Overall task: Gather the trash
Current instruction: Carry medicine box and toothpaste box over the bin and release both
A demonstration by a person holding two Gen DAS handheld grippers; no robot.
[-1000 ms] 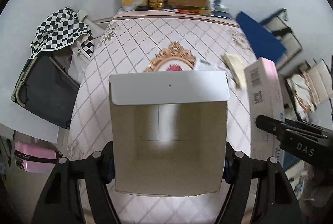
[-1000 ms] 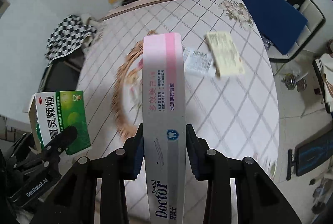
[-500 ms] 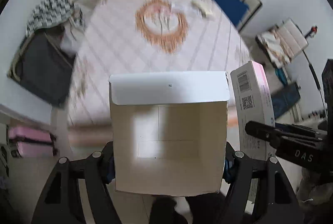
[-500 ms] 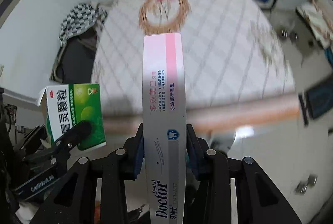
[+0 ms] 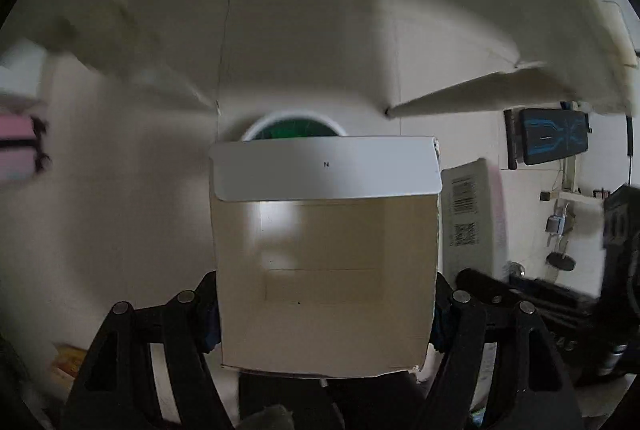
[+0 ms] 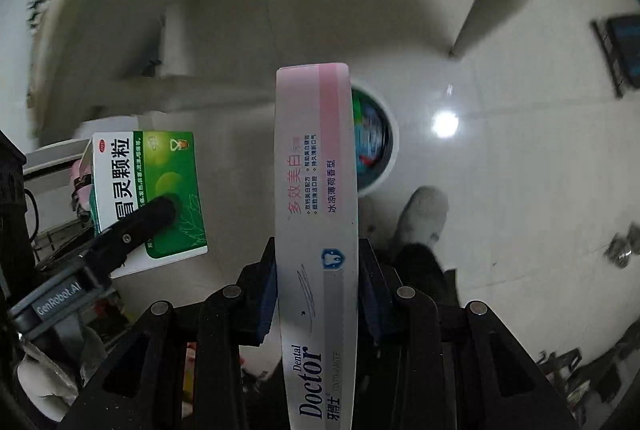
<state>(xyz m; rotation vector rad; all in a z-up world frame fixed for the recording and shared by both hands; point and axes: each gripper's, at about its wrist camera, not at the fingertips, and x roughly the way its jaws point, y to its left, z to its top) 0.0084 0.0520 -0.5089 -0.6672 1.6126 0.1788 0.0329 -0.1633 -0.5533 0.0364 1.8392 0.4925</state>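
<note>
Both views swung off the tabletop down to the tiled floor [image 6: 500, 190]; round white-rimmed trash bin [image 6: 376, 142] now ahead; left hand-held gripper [image 5: 326, 304] clenched on open green-and-white cardboard medicine box [image 5: 324, 270]; right hand-held gripper [image 6: 316, 290] grasping long pink-and-white toothpaste carton [image 6: 316, 210]; both light, crushable, best pinched mid-sides; bin contents blurred, probably wrappers; carton hides half the bin.

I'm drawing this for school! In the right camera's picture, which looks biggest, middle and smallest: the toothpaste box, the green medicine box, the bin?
1. toothpaste box, held in the right tongs; being nearest the camera makes it look bigger.
2. green medicine box, held in the left tongs.
3. bin on the floor; it is partly hidden and farther away, so unsure.
</note>
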